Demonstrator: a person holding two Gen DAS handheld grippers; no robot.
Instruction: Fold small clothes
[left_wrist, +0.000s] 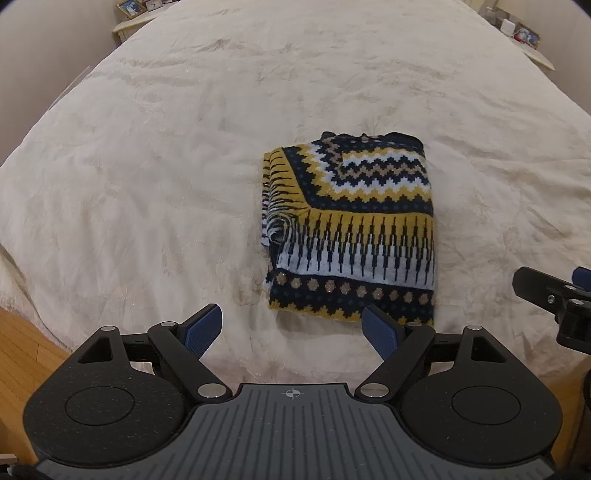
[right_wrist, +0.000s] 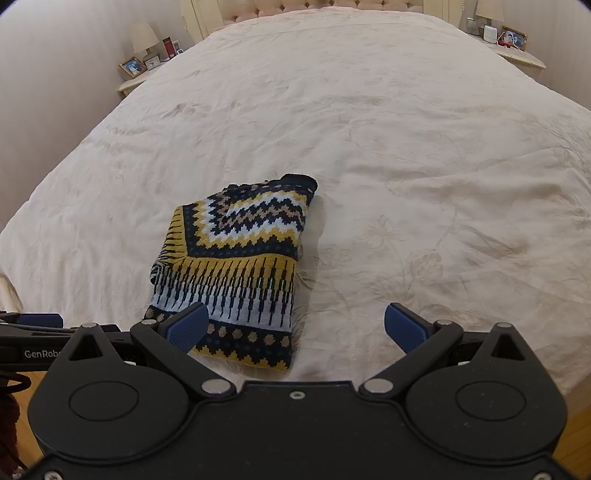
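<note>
1. Knitted sweater (left_wrist: 351, 236), patterned in navy, yellow and white, lies folded into a compact rectangle on the cream bedspread (left_wrist: 147, 166), right of centre in the left wrist view.
2. Left tongs (left_wrist: 291, 328) stand wide open and empty at the lower middle, just short of the sweater's near hem.
3. Right tongs (right_wrist: 295, 328) also gape wide, gripping nothing, above that hem.

Wide bare bedspread (right_wrist: 406, 147) is lying open on every side of the folded sweater (right_wrist: 236, 266), nothing is blocking an approach, and clutter is sitting only on the far nightstands (right_wrist: 517, 55).
</note>
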